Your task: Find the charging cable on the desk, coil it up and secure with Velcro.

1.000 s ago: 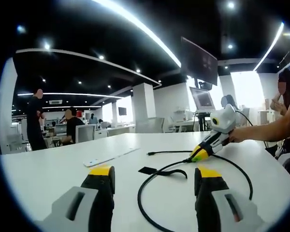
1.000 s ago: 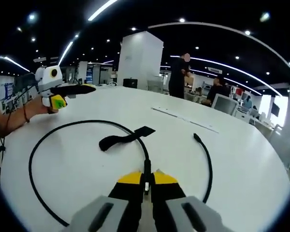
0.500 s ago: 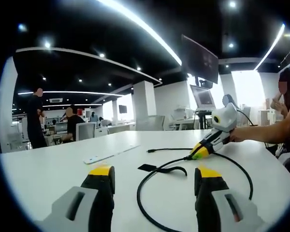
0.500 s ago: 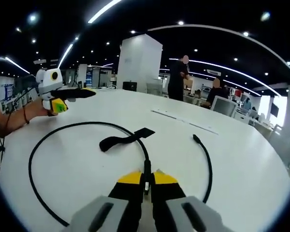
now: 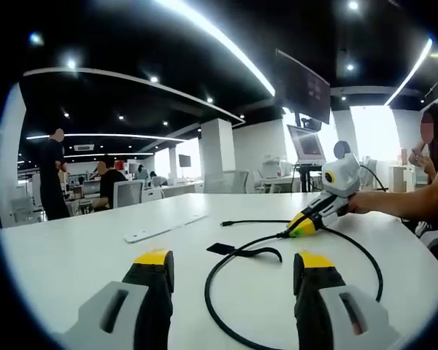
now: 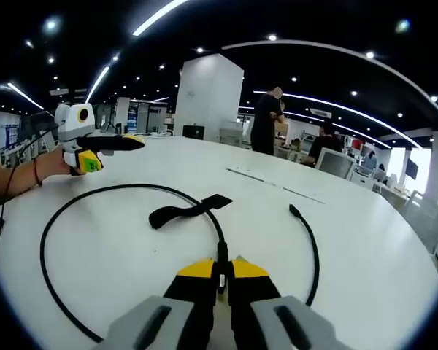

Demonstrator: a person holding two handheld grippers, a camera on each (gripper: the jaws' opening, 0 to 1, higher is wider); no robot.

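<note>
The charging cable (image 6: 139, 191) is being pinched mid-length by the right gripper (image 6: 220, 271), its loop lying leftward toward the left gripper (image 6: 106, 146), held unclenched, nothing grasped.

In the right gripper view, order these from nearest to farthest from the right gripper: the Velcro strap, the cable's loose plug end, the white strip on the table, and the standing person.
From the right gripper:
1. Velcro strap, just ahead, slightly left.
2. Loose plug end, ahead to the right; close to the strap's range, so hard to separate.
3. White strip, farther back, right of centre.
4. Standing person, beyond the table.
</note>
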